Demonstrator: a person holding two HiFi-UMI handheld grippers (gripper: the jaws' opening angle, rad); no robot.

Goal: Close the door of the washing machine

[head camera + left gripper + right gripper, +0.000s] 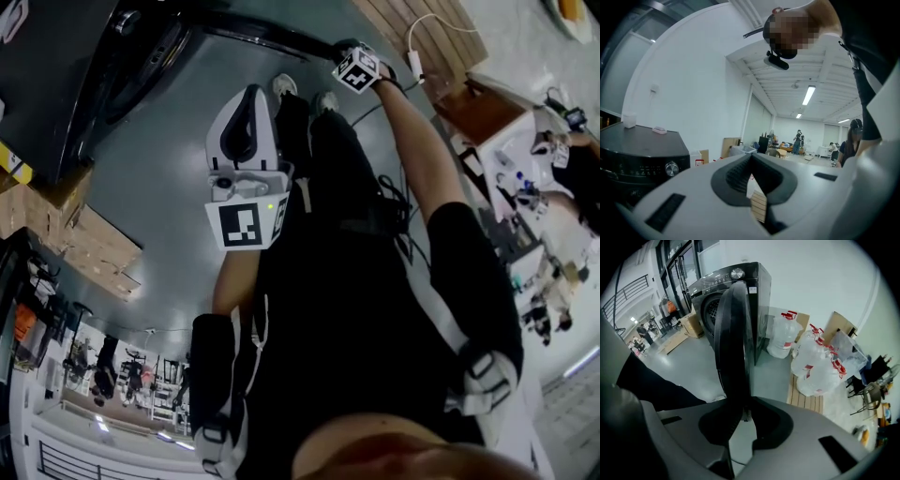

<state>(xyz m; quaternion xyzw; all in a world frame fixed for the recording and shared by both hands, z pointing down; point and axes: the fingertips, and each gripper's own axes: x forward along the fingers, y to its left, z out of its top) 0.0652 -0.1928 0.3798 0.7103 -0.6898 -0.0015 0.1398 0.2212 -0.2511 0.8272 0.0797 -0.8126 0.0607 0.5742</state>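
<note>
The dark washing machine (736,287) stands ahead in the right gripper view, with its round door (736,333) swung open and seen edge-on. My right gripper (743,405) points steeply down, and its jaws are shut on that door's edge. In the head view the right gripper (345,47) sits at the end of the door's dark edge (272,33), beside the machine (56,56). My left gripper (255,91) hangs in front of my legs, shut and empty. The left gripper (751,158) looks across the room, with the machine (642,154) at its left.
Large water jugs (813,362) rest on a wooden pallet (806,401) right of the machine. Cardboard boxes (84,234) stand on the grey floor at the left. My shoes (281,86) are close to the door. Several people (799,140) stand far off.
</note>
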